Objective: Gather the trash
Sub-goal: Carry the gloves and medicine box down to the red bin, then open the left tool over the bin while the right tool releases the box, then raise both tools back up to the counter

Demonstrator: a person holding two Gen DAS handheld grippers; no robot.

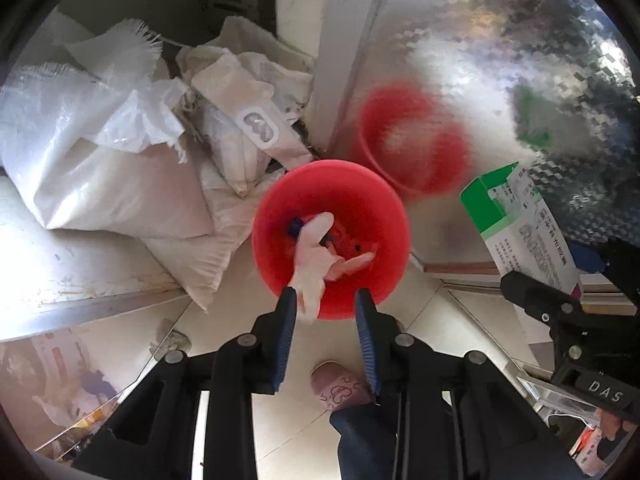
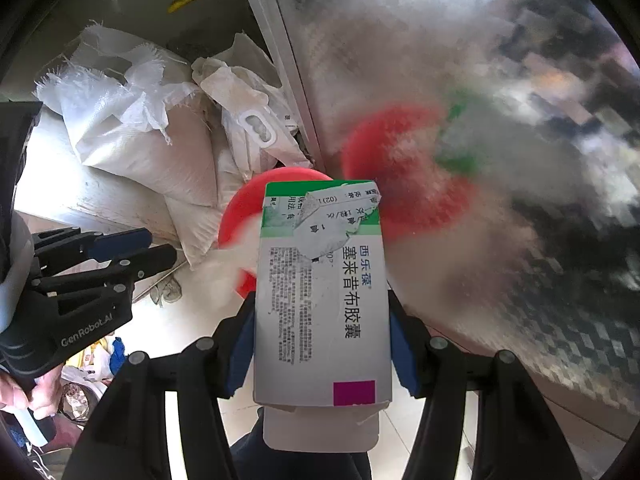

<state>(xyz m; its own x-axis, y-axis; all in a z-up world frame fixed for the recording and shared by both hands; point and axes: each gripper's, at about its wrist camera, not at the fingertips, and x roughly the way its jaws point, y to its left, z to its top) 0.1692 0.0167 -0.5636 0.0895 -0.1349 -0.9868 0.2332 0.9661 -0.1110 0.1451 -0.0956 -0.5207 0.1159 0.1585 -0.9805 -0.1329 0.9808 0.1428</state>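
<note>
Red bin (image 1: 276, 216) apparently holds your tissue (image 1: 312, 256), left gripper (image 1: 326, 300) spread; right gripper (image 2: 322, 344) pinches the undropped medicine box (image 2: 322, 300).

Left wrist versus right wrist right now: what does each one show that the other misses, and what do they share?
Only the left wrist view shows inside the red bin: crumpled pale tissue hangs over its near rim beside the open left hand-held gripper, touching one finger; a slippered foot stands below.

Only the right wrist view shows the medicine box's printed face and torn label, clamped in the right hand-held gripper, and the hand holding the left tool.

Both show the bin, the box, the white sacks and the reflective panel.
</note>
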